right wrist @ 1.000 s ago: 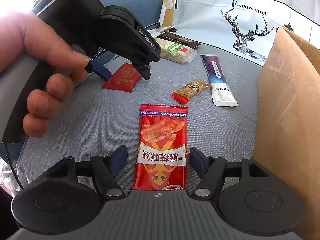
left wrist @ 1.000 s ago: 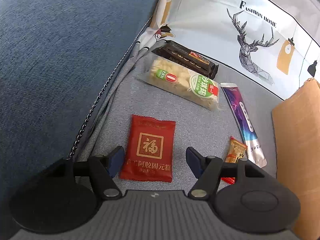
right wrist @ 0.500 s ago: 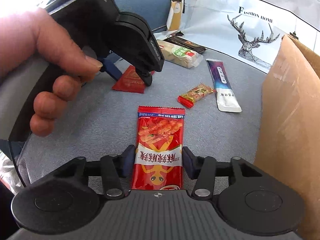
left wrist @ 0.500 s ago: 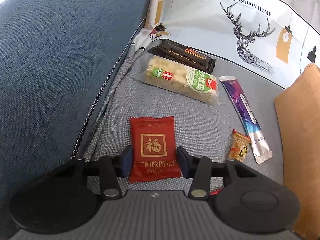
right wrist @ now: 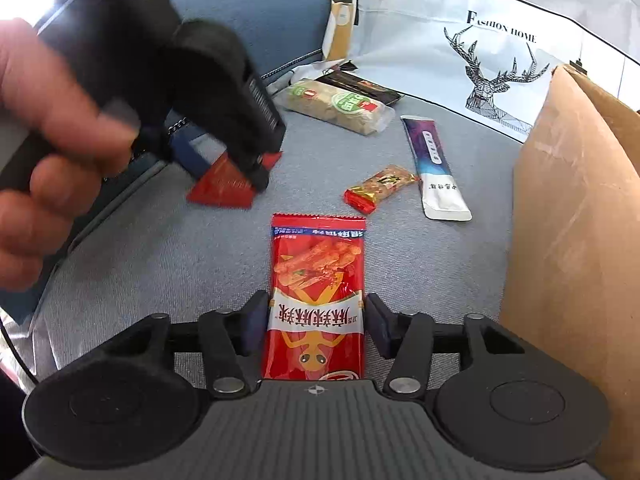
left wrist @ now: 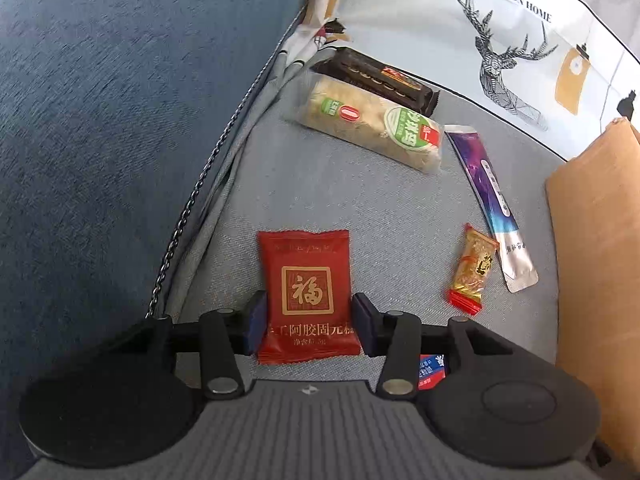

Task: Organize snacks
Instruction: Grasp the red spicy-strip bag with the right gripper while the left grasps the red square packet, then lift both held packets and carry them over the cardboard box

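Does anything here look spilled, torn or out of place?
Nothing looks spilled or torn. The snacks simply lie scattered at different angles on the grey cushion, outside the cardboard box. The small orange candy lies slanted, and the dark bar is tucked against the cushion's back edge.

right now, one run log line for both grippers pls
left gripper: shut on red packet | right gripper: around chili packet, jaws just eased wider, small gaps | box: right
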A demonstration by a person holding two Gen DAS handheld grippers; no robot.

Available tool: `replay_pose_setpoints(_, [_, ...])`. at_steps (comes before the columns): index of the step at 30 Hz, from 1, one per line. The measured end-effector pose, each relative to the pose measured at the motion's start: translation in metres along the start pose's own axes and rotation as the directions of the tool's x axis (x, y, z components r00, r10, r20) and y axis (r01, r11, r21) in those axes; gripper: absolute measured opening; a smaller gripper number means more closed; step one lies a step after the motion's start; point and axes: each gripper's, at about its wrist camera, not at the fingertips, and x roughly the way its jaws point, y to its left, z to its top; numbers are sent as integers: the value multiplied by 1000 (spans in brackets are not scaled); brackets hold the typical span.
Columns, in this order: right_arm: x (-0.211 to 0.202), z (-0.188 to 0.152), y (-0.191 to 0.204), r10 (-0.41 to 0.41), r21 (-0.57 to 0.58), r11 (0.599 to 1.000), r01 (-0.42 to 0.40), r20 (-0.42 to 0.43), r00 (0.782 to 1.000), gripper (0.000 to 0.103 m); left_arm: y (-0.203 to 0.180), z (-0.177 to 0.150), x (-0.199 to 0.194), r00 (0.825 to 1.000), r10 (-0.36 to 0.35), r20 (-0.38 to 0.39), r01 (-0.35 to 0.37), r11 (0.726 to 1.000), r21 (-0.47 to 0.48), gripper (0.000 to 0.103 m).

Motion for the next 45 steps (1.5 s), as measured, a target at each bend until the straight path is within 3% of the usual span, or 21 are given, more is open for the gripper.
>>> replay_pose_setpoints(9, [3,0,0,-3,7,1000,3,0,1000,56,-11,-1,5,999,37,21,-38,996,81,52])
replay_pose_setpoints(13, [0,0,1,2,-8,1000,-2,14,1000,49,-10,0,3,999,32,30,-34,997,70,48])
replay_pose_setpoints(23, [-40,4,3,-6,-47,999,15,170,985,47,-1,-5,-39,984,-54,168,57,998,-12,47])
replay_pose_setpoints(27, [-57,5,1,-24,-41,999,34,214,977,47,4,-17,-64,965,-127,228,140,989,-40,47])
replay_pose_setpoints(35, [-100,11,-7,-58,-15,998,66,303,951,47,-1,-31,-104,907,-226,356,246,969,-10,47])
replay_pose_setpoints(45, [-165,33,-58,-154,26,987,159,425,892,47,-29,-35,-131,842,-282,459,297,954,40,47])
